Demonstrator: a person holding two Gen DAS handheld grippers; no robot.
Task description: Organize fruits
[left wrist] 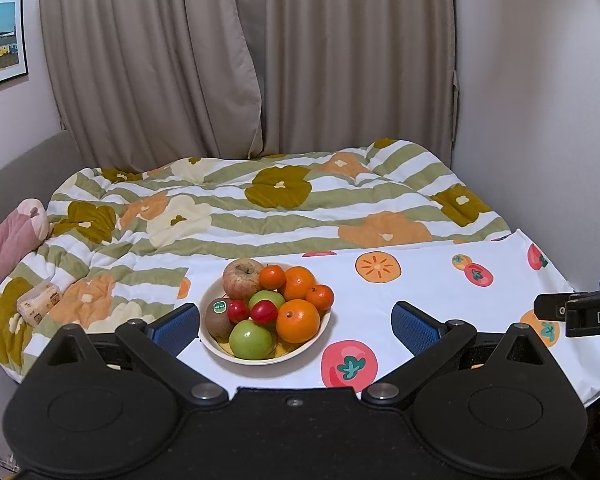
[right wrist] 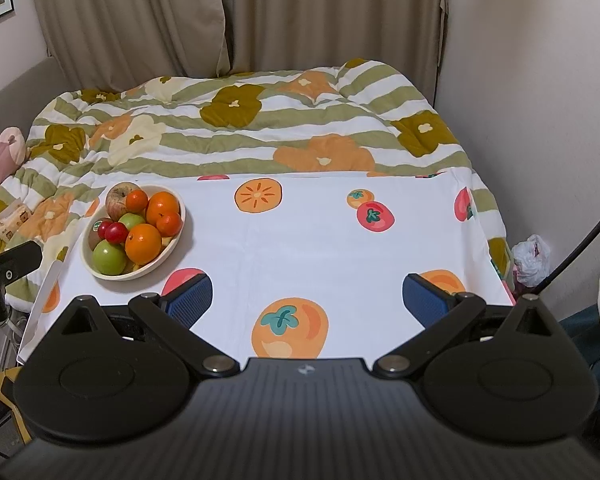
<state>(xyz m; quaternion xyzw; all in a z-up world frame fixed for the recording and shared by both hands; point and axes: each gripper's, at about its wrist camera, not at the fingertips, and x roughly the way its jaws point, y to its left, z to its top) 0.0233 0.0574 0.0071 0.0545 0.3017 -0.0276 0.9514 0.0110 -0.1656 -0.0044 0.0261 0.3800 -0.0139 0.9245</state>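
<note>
Left wrist view: cream bowl (left wrist: 323,330) of piled fruit at lower centre on the surface (left wrist: 440,300). Left tool (left wrist: 296,322) and right tool (right wrist: 307,294) spread wide, empty. Top orange (left wrist: 297,320) likely firm, smooth, rollable; best pinched across its middle.

Each gripper, left gripper (left wrist: 296,322) and right gripper (right wrist: 307,298), is matte black plastic: two rounded lobes with shallow circular recesses, angled link arms pinned by silver screws, and fingers (left wrist: 176,326) faced with ribbed blue pads. The right gripper's body is finely ridged around a small central emblem (right wrist: 305,369).
</note>
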